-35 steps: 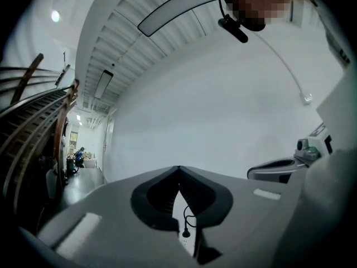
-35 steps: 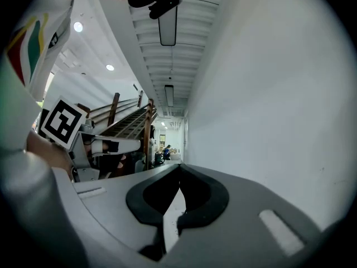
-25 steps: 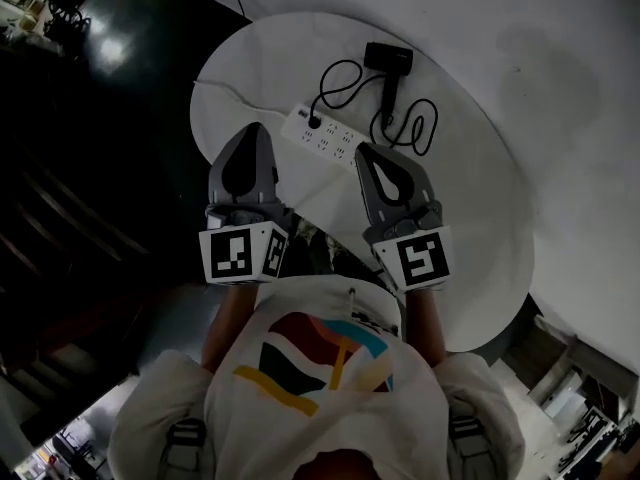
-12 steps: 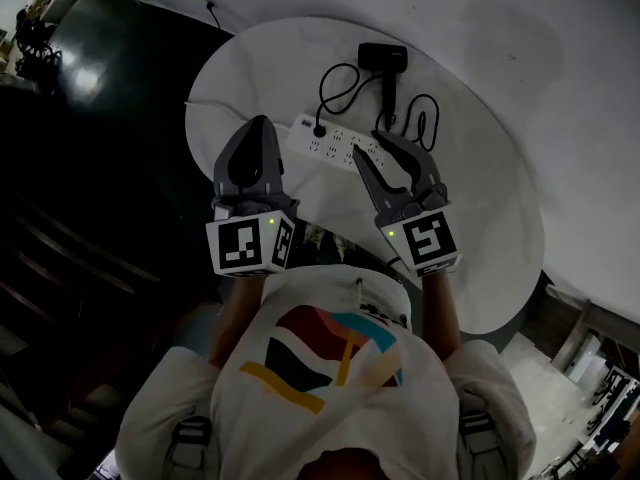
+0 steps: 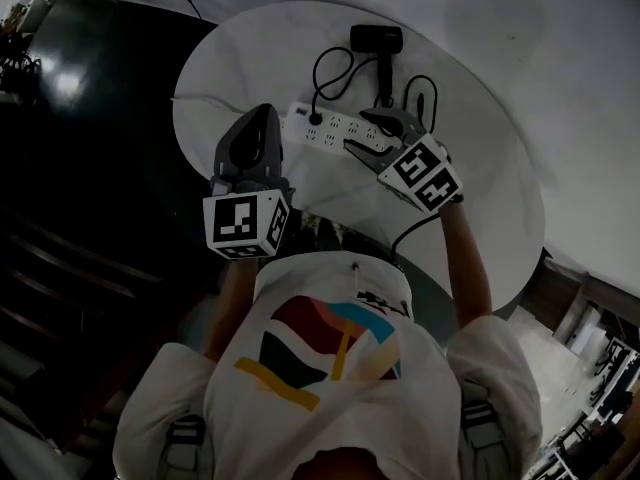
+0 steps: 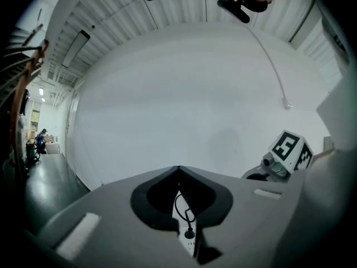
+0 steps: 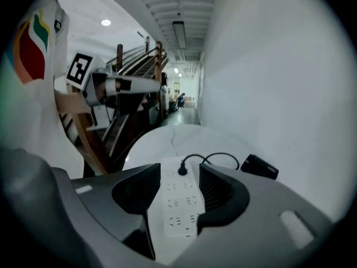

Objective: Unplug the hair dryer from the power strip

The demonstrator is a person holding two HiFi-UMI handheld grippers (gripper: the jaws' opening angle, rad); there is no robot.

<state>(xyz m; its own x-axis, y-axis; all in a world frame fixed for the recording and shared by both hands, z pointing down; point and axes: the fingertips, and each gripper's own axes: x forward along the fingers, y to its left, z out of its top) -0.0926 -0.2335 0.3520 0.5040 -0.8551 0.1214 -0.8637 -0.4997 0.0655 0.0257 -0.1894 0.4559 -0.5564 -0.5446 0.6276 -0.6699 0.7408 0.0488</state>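
A white power strip (image 5: pixel 322 130) lies on the round white table (image 5: pixel 480 188), with the black plug (image 5: pixel 316 120) of the hair dryer (image 5: pixel 377 40) seated near its left end. The dryer's black cord loops between them. My right gripper (image 5: pixel 358 133) is tilted down over the strip's right end. Its jaws are opening, and the power strip (image 7: pixel 177 205) lies between them untouched by the pads; the plug (image 7: pixel 182 171) sits just beyond the tips. My left gripper (image 5: pixel 268 110) is shut and empty, hovering left of the strip. Through the left gripper (image 6: pixel 179 170), a slit shows the plug (image 6: pixel 189 234).
The strip's own white cable (image 5: pixel 200 98) runs off the table's left side. The dryer's cord loop (image 5: pixel 425 103) lies right of the strip. A dark floor and stairs lie left of the table, with a white wall behind it.
My right gripper dropped forward onto the strip's right end and its jaws spread from shut to wide. The left gripper moved forward and a little lower, staying shut.
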